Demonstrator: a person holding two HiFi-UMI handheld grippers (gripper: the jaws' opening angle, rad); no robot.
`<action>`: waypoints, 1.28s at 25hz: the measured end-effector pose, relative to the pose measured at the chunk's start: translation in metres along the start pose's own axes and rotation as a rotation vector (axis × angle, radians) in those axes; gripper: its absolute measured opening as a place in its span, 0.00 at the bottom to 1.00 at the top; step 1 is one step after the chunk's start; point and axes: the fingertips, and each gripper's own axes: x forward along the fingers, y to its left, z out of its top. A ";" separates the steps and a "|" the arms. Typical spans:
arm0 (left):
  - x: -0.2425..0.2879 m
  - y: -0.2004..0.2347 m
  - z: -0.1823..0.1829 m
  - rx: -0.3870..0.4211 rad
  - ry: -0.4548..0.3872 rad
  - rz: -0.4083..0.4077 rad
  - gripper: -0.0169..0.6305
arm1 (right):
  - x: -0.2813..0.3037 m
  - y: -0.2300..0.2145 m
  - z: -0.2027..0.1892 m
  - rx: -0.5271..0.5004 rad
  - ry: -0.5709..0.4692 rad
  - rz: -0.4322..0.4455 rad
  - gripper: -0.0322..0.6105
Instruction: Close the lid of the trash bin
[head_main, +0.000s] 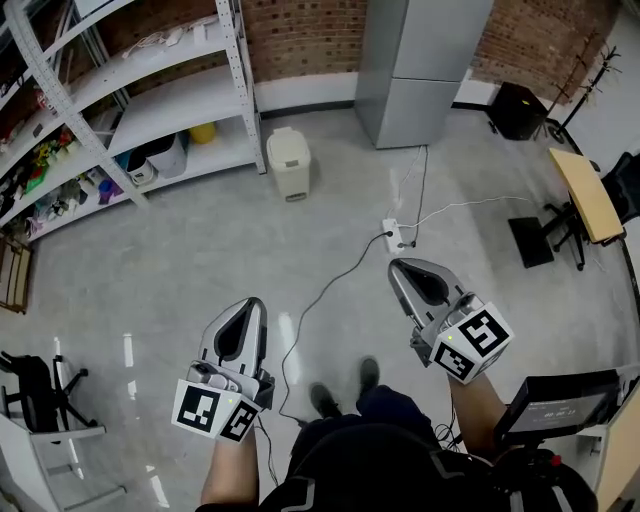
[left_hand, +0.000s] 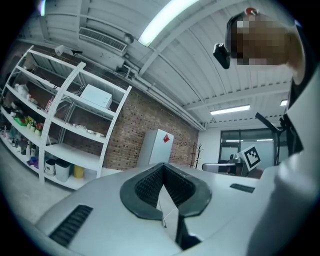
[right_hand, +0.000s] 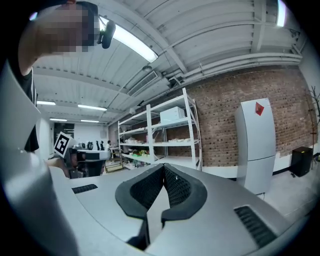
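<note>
Down at the near edge, the person's shoes (head_main: 340, 392) stand on the grey floor (head_main: 180, 260) with both tools held out ahead. The left gripper (head_main: 252, 306) has its jaws together, tips meeting, nothing between them, and the right gripper (head_main: 400, 268) is the same: tips touching and empty. A thin cable (head_main: 325, 292) snakes between them, away to a power strip (head_main: 393, 235) further out. Well beyond that, far and a little left, stands the trash bin (head_main: 288, 168), a cream-coloured box just right of the white shelving (head_main: 170, 100), with the grey cabinet (head_main: 420, 60) off to its right against the brick wall (head_main: 300, 35). Neither tool is anywhere near it. From here I cannot tell whether its lid (head_main: 286, 140) is up or how it hinges. It looks like light, stiff, smooth plastic, so the lid should swing under a gentle push from the closed tips on its top near the front edge, pressing downward. A sideways shove could slide the bin on that slick floor.
</note>
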 end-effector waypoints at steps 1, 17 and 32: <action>-0.007 -0.007 0.000 0.001 -0.005 -0.001 0.02 | -0.008 0.006 0.002 -0.010 -0.004 0.000 0.06; -0.084 -0.180 -0.017 0.060 0.026 0.094 0.02 | -0.182 0.026 -0.014 0.017 -0.038 0.057 0.06; -0.133 -0.221 -0.007 0.067 0.002 0.012 0.02 | -0.229 0.068 -0.005 -0.012 -0.054 -0.005 0.06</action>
